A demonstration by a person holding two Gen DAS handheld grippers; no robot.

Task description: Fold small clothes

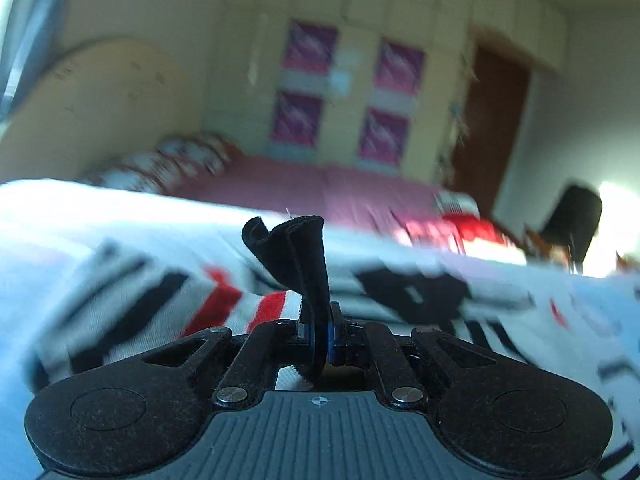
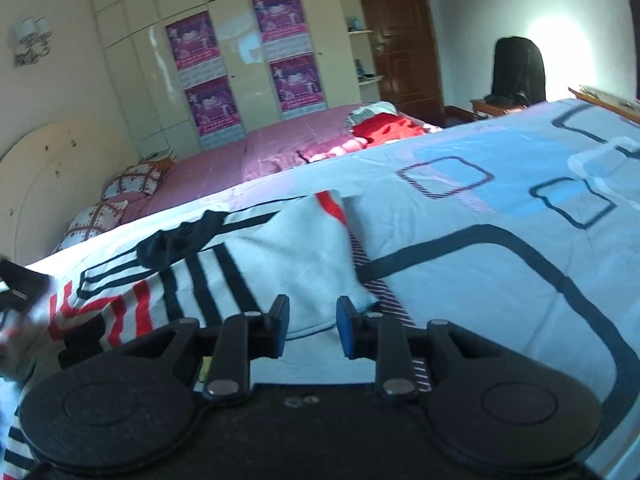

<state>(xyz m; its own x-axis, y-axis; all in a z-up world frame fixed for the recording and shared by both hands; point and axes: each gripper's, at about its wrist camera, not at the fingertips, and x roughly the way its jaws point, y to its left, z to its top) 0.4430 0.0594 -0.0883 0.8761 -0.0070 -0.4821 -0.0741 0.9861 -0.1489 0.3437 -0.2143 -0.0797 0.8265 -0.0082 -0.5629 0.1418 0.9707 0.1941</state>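
A white small garment [image 2: 296, 248] with black and red stripes lies spread on the light blue bedspread [image 2: 500, 208]. In the left wrist view the same garment [image 1: 224, 304] is blurred. My left gripper [image 1: 320, 332] is shut on a strip of its black trim [image 1: 296, 256], which sticks up between the pads. My right gripper [image 2: 312, 324] hovers just over the garment's near edge. Its blue pads [image 2: 346, 330] stand apart, with nothing pinched between them. A black piece of the garment [image 2: 180, 240] lies at its far left side.
Beyond this bed stands a second bed with a pink cover [image 2: 260, 148], patterned pillows [image 2: 132, 180] and a red item [image 2: 384, 126]. A cream wardrobe with purple posters [image 2: 200, 76] fills the back wall. A black chair back [image 2: 518, 68] stands at the right by a brown door [image 2: 396, 32].
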